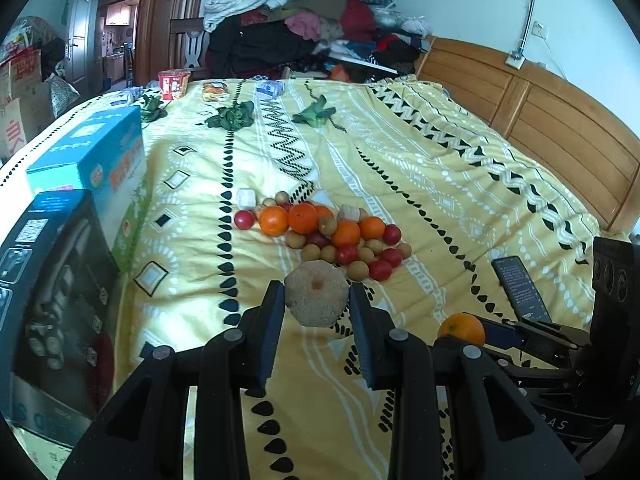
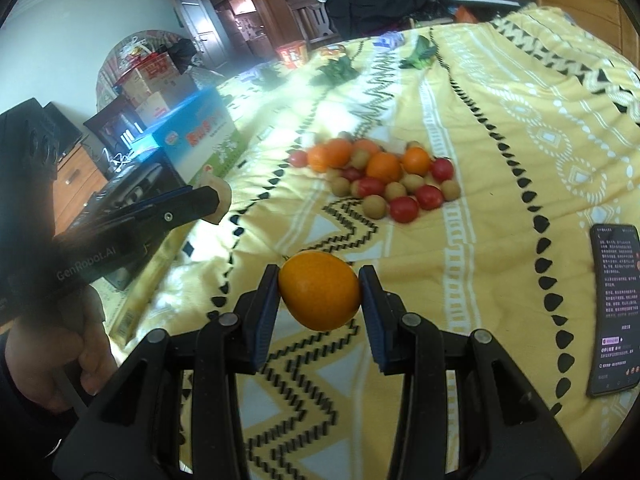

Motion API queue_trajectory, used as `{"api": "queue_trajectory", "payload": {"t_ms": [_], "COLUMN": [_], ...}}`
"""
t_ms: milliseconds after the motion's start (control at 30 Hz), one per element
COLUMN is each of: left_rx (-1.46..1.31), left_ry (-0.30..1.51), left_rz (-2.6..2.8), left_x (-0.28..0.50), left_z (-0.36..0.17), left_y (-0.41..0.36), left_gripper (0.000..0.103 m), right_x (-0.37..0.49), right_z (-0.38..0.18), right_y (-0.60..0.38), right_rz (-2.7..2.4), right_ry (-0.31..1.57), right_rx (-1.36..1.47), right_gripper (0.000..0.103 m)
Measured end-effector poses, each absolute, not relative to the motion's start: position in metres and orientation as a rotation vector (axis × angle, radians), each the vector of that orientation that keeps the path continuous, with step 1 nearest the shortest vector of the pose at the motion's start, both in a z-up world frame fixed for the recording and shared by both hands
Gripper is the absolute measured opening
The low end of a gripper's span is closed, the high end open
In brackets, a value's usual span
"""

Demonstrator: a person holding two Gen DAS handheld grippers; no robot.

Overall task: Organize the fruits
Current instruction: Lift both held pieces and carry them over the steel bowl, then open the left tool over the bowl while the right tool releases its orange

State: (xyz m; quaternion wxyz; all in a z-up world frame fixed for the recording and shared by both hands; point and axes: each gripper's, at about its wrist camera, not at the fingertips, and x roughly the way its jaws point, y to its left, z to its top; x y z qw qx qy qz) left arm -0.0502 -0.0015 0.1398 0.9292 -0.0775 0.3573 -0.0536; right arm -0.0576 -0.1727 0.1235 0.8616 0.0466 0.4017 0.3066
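Both grippers are clenching rounded fruit, the left gripper a tan pear and the right gripper an orange, risking slips toward the twelve o'clock fruit pile.

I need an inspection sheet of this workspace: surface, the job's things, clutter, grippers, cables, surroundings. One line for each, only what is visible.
Surface: yellow patterned bedspread, wrinkled.
Job's things: pile of oranges, red fruits and small tan fruits mid-bed; rough tan round fruit; single orange.
Clutter: blue cardboard box, black appliance box, black smartphone, leafy greens, red snack package.
Grippers: left gripper shut on the tan fruit; right gripper shut on the orange.
Cables: white wall cable.
Surroundings: heap of clothes, wooden headboard.
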Motion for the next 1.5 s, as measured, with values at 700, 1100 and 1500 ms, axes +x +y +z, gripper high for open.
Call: {"api": "queue_trajectory", "payload": {"t_ms": [700, 1100, 1500], "left_rx": [-0.218, -0.337, -0.501], "left_ry": [0.643, 0.542, 0.549], "left_rz": [-0.013, 0.345, 0.62], "left_x": [-0.085, -0.175, -0.276], "left_z": [0.177, 0.205, 0.174], "left_y": [0.06, 0.211, 0.34], "left_gripper": [0.033, 0.033, 0.033], "right_x": [-0.074, -0.096, -0.172], "right_z": [0.173, 0.225, 0.229], "right_y": [-0.099, 0.029, 0.187], "right_rz": [0.796, 1.031, 1.23], "right_ry": [0.753, 0.672, 0.707], "right_rx": [0.008, -0.087, -0.287], "right_gripper": [0.04, 0.04, 0.04]}}
